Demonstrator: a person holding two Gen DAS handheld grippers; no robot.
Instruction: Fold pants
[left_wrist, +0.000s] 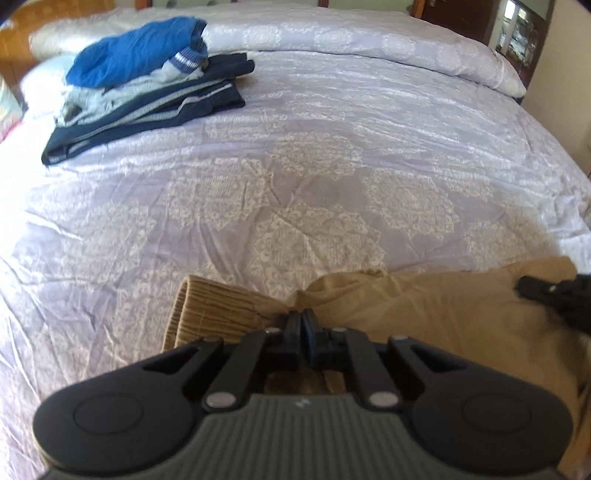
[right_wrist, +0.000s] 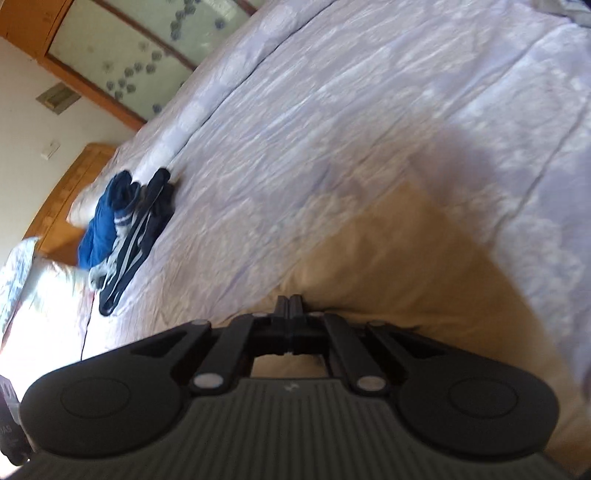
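Left tongs (left_wrist: 302, 320) pinched tight on a bunched fold of the tan pants (left_wrist: 436, 306), just beside the ribbed cuff (left_wrist: 207, 310) that curls up to their left. Right tongs (right_wrist: 290, 303) also closed, tips pressed into the same tan fabric at its near edge; the pinch looks like a grip on cloth, though blur hides the exact contact. In the left wrist view the right tongs' black tip (left_wrist: 535, 290) shows at the right border, over the pants and apart from the left tongs. Pants lie on the bed (left_wrist: 332, 155) at its near edge, spread sideways, partly lifted where clamped. Lilac bedspread with white medallion print, wrinkled. Far left corner of the bed: stack of folded clothes (left_wrist: 147, 99), navy with pale stripes at the bottom, a bright blue garment (left_wrist: 129, 55) on top, a striped sock (left_wrist: 188, 61) beside it. Stack well apart from the pants. Wooden headboard (right_wrist: 66, 206) behind the stack.
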